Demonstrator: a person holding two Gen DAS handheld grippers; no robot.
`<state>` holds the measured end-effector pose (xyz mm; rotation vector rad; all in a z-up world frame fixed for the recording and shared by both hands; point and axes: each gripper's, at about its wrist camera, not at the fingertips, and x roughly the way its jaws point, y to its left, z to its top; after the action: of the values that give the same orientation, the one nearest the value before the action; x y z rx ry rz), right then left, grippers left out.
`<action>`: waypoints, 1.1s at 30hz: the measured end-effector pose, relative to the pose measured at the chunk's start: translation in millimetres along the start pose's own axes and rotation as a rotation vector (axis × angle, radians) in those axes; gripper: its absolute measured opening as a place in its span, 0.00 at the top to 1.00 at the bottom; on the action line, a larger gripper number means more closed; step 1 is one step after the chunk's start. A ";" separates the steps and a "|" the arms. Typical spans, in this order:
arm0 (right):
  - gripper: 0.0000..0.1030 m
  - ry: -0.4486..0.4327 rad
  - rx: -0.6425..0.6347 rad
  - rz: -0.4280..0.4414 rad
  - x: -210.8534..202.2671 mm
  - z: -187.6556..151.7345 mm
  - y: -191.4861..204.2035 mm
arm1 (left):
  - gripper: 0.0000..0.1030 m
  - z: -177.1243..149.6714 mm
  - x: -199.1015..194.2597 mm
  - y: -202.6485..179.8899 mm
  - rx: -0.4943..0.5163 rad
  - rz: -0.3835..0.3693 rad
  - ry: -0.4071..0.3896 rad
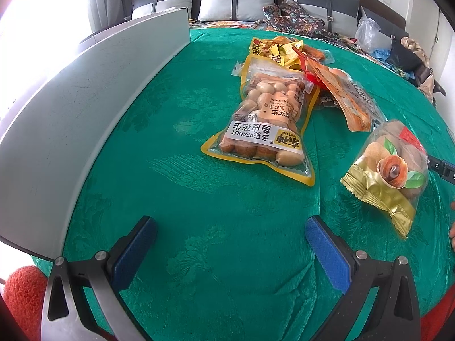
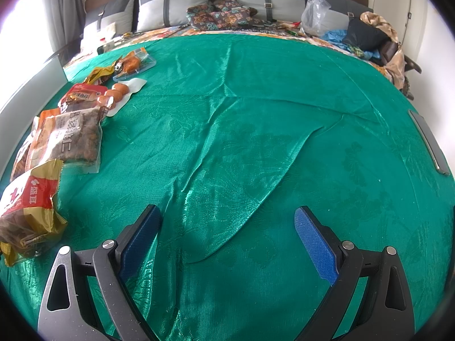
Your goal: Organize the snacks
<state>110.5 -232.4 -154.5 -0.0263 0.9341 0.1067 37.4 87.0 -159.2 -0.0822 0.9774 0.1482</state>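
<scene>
Nothing looks sorted yet: the peanut bag [image 1: 260, 119], gold-edged fruit snack bag [image 1: 391, 170] and other packets [image 2: 71, 136] lie loosely clustered on the bed's green cover [image 2: 256, 142], while left gripper [image 1: 230, 244] and right gripper [image 2: 227, 236] hover with jaws wide, empty.

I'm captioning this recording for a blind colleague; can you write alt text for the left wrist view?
The open left claw hovers empty over a green cloth. Ahead lies a clear yellow-edged peanut bag at the near end of a pile of snack packets. A gold-trimmed snack bag sits to the right and a grey panel to the left.
</scene>
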 end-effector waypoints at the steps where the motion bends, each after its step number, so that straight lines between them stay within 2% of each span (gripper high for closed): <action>1: 0.06 0.000 0.000 0.000 0.0 0.0 0.1 | 0.00 -0.2 0.0 0.1 0.000 0.000 0.000; 33: 0.06 0.000 0.000 0.000 0.5 -0.2 0.4 | 0.00 -6.7 -1.5 -0.1 0.001 -0.002 -0.015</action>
<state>110.6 -231.9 -154.9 -0.0262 0.9340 0.1066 31.1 85.9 -161.7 -0.0808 0.9620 0.1465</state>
